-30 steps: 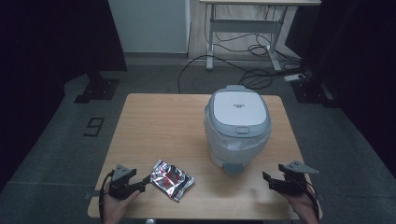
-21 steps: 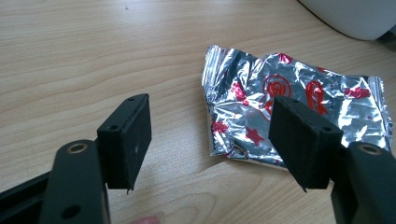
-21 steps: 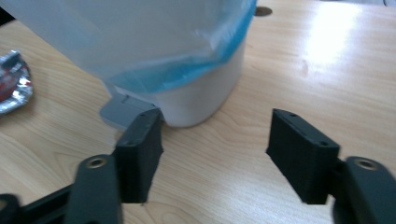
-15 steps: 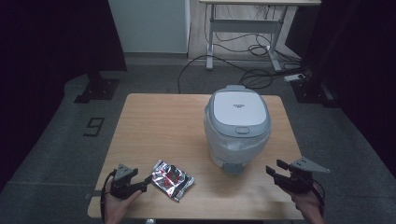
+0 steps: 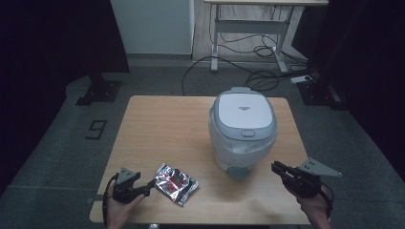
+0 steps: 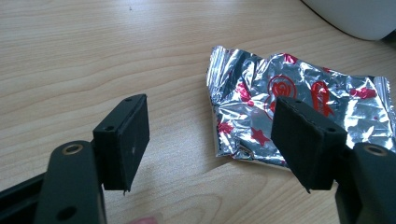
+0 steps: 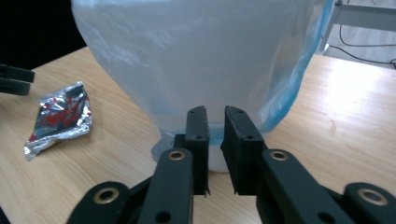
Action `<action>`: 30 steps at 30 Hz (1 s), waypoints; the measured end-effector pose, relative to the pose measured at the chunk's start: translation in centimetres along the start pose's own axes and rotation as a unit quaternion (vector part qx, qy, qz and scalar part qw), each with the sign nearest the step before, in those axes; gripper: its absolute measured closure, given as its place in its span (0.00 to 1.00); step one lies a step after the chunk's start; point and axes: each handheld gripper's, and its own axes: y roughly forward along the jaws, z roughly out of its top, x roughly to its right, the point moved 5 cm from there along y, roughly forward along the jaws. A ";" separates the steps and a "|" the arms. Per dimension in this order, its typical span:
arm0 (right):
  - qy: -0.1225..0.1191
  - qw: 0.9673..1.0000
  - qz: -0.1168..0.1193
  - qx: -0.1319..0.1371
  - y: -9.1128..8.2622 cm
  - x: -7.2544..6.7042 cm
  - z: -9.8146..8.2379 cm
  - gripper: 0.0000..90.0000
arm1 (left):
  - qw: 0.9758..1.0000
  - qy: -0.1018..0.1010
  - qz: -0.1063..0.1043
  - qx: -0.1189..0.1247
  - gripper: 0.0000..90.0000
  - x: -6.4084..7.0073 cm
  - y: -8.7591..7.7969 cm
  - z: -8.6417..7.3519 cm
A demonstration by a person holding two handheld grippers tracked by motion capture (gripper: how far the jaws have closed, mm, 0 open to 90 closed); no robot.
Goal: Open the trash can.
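**One foil packet, one rice cooker, two hand-held grippers on the table**

The table (image 5: pixel 157 124) carries two things: one crinkled silver foil packet (image 5: pixel 175 182) with red print, lying flat near the front edge on the left, and one white rice cooker (image 5: pixel 242 131) with its lid down, standing right of the middle. The cooker's body is wrapped in clear plastic film.

The left hand-held gripper (image 5: pixel 145 189) sits low at the front left corner, its two jaws spread wide. Seen from the left gripper view, the packet (image 6: pixel 299 112) lies just ahead, partly behind one jaw, with nothing gripped.

The right hand-held gripper (image 5: pixel 279 169) hovers over the front right of the table, pointing at the cooker's base. Its jaws have just been closing and now stand nearly together, a narrow gap left, with nothing between them. In the right gripper view the cooker (image 7: pixel 196 60) looms close ahead and the packet (image 7: pixel 60 116) lies well off to the side.
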 end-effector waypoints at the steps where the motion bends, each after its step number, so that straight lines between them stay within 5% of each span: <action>1: 0.000 1.000 0.000 0.000 0.0 0.0 0.0 0.89 | 1.000 0.000 0.000 0.000 0.31 0.0 0.0 0.0; 8: 0.005 1.000 0.016 0.018 -0.4 -0.5 2.5 0.99 | 1.000 -0.015 -0.003 0.005 0.31 -0.7 -0.2 -0.1; 30: -0.003 0.998 0.067 0.020 1.2 -1.9 9.6 1.00 | 1.000 -0.015 -0.008 0.003 0.32 -0.3 -0.1 -0.1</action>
